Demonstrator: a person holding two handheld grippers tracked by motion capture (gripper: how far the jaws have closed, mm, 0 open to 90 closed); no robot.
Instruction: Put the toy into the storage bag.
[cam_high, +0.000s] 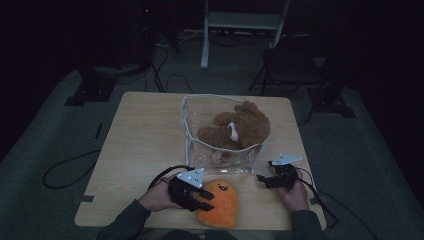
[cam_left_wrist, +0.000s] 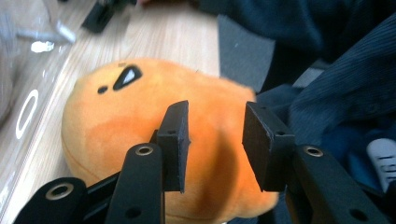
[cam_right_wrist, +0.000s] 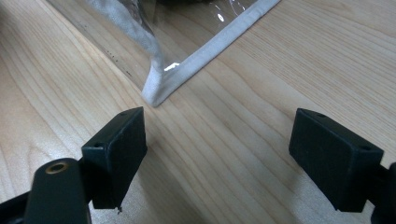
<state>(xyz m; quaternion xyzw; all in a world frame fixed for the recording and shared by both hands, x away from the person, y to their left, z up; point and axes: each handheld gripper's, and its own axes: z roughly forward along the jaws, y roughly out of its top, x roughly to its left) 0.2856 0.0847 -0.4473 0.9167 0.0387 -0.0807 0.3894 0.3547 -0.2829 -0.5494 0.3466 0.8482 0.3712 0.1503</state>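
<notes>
Surface: light wooden table (cam_high: 140, 145), grain visible, on a dark floor | Far half: clear plastic bag (cam_high: 200, 107) with white trim, standing open, its corner (cam_right_wrist: 159, 95) resting on the wood | Near edge: orange plush toy (cam_high: 220, 202) lying flat, just in front of the bag

Dark sleeves (cam_high: 127, 220); black fingers (cam_left_wrist: 175, 144), brass eyelets.

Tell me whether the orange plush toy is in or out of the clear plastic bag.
Out. The orange plush toy lies on the wooden table in front of the clear plastic bag, which holds a brown teddy bear.
</notes>
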